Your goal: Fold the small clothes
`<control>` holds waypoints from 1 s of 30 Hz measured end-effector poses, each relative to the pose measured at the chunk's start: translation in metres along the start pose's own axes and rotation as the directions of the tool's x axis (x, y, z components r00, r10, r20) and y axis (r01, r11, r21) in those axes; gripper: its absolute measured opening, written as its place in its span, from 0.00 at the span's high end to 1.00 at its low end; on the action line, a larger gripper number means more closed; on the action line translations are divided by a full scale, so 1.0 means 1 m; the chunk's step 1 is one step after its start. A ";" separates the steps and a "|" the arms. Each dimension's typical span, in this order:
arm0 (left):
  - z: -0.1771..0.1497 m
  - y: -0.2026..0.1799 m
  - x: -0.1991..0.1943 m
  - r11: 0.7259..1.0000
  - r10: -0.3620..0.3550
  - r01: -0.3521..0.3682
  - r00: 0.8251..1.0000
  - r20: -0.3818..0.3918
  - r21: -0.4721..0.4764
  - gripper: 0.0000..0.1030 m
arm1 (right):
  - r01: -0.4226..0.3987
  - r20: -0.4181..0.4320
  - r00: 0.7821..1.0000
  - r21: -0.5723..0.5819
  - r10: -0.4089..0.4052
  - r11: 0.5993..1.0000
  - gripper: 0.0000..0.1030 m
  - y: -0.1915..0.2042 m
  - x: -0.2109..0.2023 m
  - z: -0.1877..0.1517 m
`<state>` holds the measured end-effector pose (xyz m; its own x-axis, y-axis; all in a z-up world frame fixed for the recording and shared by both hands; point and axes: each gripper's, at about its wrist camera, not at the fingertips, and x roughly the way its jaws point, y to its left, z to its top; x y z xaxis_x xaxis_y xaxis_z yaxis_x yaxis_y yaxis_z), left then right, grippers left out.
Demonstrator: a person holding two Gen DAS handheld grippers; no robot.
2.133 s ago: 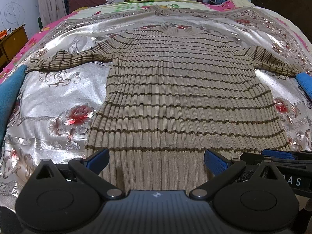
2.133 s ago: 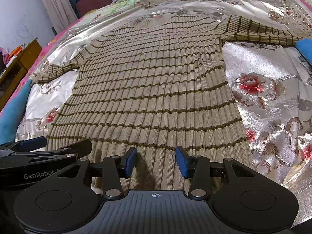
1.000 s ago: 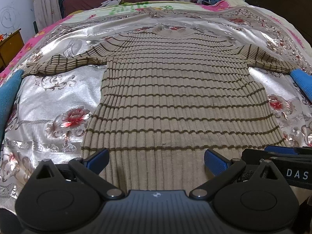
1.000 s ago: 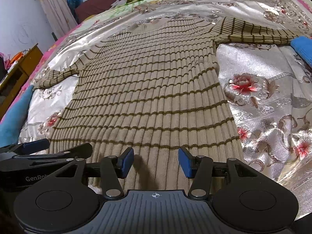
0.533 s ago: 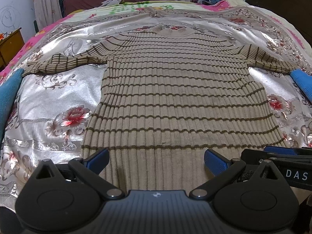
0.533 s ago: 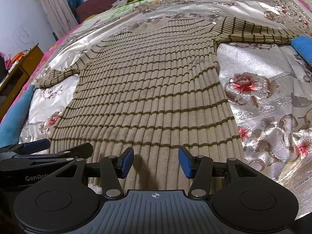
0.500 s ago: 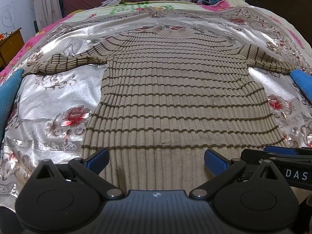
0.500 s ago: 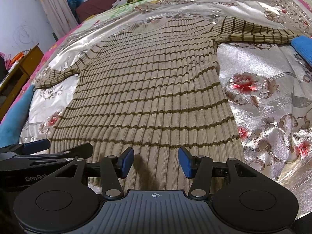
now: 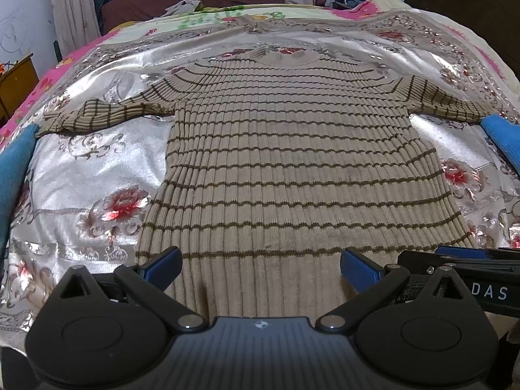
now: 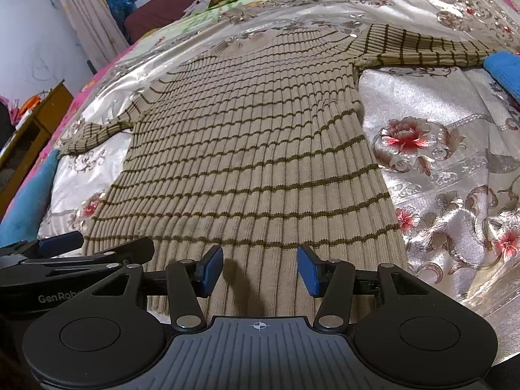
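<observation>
Left wrist view: one ribbed tan sweater (image 9: 292,169) with thin brown stripes lies flat on the bed's shiny silver floral bedspread (image 9: 81,169), both sleeves out sideways. Two blue cloth pieces: one (image 9: 13,169) by the left cuff, one (image 9: 503,136) by the right. Your left gripper (image 9: 260,265) has fingers spread wide over the hem, holding nothing.

Right wrist view: same sweater (image 10: 253,149), hem nearest. Your right gripper (image 10: 260,271) has fingers parted over the hem, empty; left gripper (image 10: 81,247) beside it. Nothing has noticeably moved since half a second ago.
</observation>
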<state>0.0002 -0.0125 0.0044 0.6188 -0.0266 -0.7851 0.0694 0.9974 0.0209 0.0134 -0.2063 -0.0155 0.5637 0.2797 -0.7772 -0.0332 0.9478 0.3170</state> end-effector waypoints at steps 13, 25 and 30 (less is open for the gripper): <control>0.024 -0.016 0.012 0.999 -0.025 0.025 1.000 0.000 0.039 0.00 | -0.015 0.039 0.999 0.042 0.013 0.999 0.51 -0.020 -0.002 0.020; 0.046 -0.035 0.022 0.995 -0.057 0.058 0.998 -0.006 0.081 0.00 | -0.007 0.089 0.996 0.082 0.000 0.997 0.51 -0.047 -0.006 0.045; 0.065 -0.062 0.031 0.987 -0.090 0.088 0.996 0.004 0.136 0.00 | -0.008 0.128 0.992 0.144 -0.010 0.990 0.52 -0.077 -0.009 0.064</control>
<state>0.0656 -0.0797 0.0194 0.6130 -0.1161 -0.7815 0.2292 0.9727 0.0353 0.0642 -0.2915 0.0018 0.6652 0.2481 -0.7042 0.0810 0.9136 0.3984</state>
